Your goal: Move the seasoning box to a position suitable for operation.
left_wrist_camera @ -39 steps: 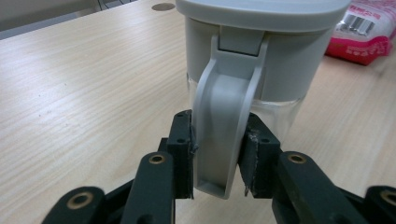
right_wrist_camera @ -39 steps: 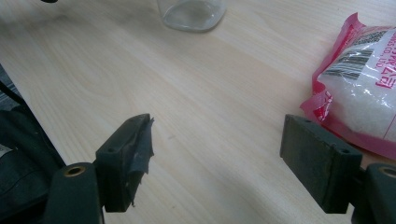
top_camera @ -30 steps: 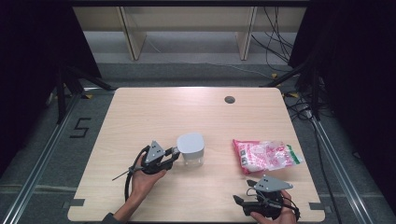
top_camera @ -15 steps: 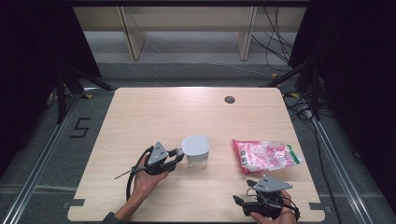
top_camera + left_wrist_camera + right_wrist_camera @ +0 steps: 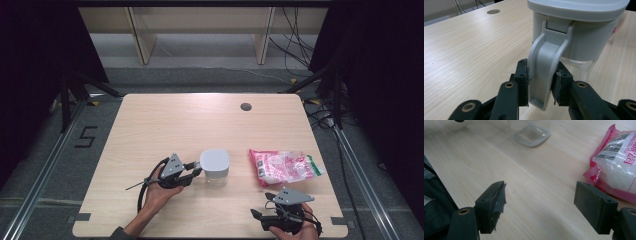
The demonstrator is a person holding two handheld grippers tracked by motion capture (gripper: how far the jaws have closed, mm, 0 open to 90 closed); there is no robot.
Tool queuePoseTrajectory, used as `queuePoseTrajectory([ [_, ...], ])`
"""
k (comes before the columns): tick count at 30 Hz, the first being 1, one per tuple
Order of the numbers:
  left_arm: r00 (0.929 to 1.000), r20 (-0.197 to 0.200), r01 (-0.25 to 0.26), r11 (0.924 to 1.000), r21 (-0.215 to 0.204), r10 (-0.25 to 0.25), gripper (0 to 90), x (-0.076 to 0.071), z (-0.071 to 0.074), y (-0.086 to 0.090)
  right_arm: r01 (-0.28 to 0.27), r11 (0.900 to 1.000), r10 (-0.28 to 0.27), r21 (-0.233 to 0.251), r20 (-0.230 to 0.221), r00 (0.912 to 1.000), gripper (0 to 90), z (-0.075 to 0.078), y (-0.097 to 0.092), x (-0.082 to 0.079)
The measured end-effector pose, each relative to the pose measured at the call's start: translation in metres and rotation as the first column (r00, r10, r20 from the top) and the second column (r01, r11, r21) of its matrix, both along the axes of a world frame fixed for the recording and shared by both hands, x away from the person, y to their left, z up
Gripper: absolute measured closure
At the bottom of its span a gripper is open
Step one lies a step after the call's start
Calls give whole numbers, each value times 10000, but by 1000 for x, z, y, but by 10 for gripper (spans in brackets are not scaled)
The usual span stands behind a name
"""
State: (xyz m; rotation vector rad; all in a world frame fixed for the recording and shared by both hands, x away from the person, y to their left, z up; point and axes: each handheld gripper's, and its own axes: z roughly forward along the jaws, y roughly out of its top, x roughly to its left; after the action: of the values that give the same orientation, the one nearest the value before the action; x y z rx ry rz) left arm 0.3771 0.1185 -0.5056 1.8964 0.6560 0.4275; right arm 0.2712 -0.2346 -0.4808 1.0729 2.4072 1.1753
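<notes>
Left gripper [image 5: 192, 173] squeezes grey handle [image 5: 546, 72] of jug [image 5: 215, 166]; pads press both sides, grip firm. Jug stands upright near middle of bench [image 5: 190, 125], grey lid on top, clear bottom. Right gripper [image 5: 262, 217] waits near front edge, jaws wide apart, nothing between them. Pink bag [image 5: 282, 166] of white grains lies flat just right of jug, not touching. Step now, best guess: holding jug steady by handle. Next move likely needs free gripper to reach bag or lid; keep jug from tipping.

Light wood table [image 5: 165, 120]; grey floor [image 5: 200, 75]; pale shelving unit [image 5: 200, 30] behind; cables [image 5: 295, 45]; dark surrounds.
</notes>
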Motion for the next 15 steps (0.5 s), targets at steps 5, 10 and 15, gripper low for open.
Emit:
queuePoseTrajectory([
  [5,10000,-39,85,10000,-26,-85,692,0,0,-2,-9,10000,9,21,24,10000,261,1,0,-1],
  [10,9998,-89,186,9998,-58,-186,691,-2,0,-4,7,10000,-7,42,45,10000,261,2,0,-1],
  [15,9995,-173,252,9996,-135,-254,685,-1,0,-4,-194,9997,193,133,51,9998,261,1,0,0],
])
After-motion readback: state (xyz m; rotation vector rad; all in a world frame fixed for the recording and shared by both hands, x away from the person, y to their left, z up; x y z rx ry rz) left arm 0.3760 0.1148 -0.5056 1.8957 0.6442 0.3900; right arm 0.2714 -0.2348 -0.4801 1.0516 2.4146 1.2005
